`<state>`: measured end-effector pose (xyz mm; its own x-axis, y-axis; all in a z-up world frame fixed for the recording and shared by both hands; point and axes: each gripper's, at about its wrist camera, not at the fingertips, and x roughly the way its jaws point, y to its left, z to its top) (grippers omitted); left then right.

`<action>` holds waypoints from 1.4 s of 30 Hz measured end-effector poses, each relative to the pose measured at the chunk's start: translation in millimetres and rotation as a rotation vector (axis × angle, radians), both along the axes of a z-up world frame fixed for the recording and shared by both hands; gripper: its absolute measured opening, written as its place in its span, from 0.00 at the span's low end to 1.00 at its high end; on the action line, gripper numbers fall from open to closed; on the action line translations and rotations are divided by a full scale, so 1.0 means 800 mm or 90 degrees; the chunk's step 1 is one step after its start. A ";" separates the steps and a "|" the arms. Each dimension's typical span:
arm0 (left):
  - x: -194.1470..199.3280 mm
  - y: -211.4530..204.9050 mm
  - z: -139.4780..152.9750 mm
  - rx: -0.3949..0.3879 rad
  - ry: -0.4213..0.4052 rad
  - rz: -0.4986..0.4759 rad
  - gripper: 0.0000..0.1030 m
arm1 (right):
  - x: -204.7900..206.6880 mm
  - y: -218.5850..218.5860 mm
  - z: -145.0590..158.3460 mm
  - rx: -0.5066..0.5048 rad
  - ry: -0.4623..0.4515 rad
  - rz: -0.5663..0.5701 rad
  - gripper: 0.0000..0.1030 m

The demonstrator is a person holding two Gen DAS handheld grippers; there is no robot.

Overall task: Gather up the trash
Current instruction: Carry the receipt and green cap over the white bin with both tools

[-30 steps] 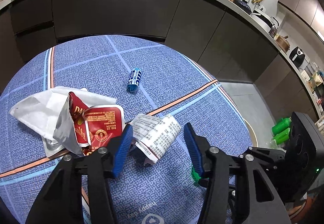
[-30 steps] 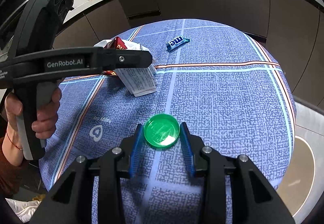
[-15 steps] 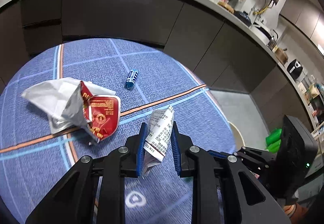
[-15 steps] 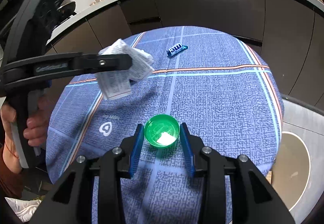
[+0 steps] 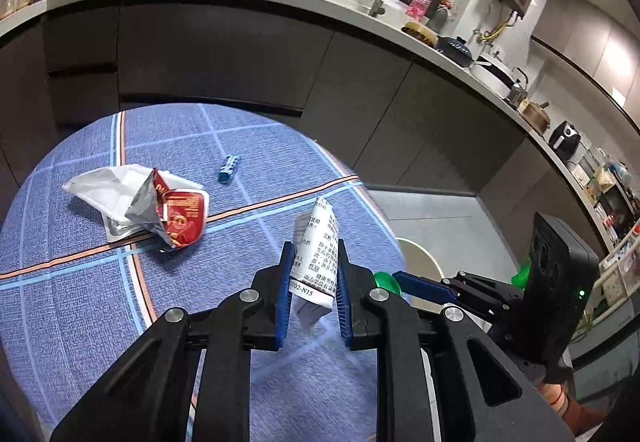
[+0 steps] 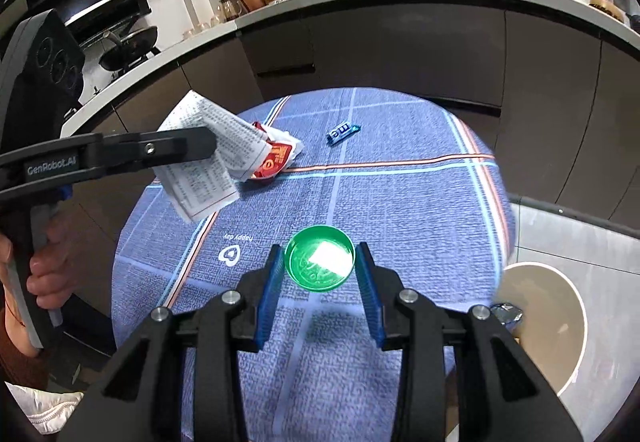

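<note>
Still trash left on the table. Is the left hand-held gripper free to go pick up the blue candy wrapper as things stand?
Probably not yet: the left hand-held gripper is shut on the printed leaflet. The path to the blue candy wrapper across the table looks clear.

The folded printed leaflet has its middle covered by the left gripper's blue pads, and its small print is unreadable. A silvery torn flap hides part of the red snack wrapper. In the right wrist view, a glare patch whites out part of the green lid, and the beige bin is cut off behind the right gripper's black frame.
</note>
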<state>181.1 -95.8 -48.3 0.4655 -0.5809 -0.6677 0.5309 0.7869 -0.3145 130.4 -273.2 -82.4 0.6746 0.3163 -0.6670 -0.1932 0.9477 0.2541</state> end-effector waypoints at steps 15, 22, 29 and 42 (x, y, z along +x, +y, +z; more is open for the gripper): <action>-0.037 -0.060 0.021 0.018 -0.026 -0.056 0.17 | -0.048 -0.068 0.017 -0.005 -0.022 -0.072 0.36; -0.042 -0.093 0.019 0.030 -0.026 -0.086 0.17 | -0.063 -0.100 0.013 0.000 -0.023 -0.106 0.36; -0.039 -0.124 0.011 0.039 -0.019 -0.115 0.17 | -0.075 -0.131 0.005 0.004 -0.018 -0.139 0.36; -0.034 -0.196 -0.015 0.066 0.011 -0.175 0.17 | -0.093 -0.187 -0.028 0.022 0.014 -0.197 0.36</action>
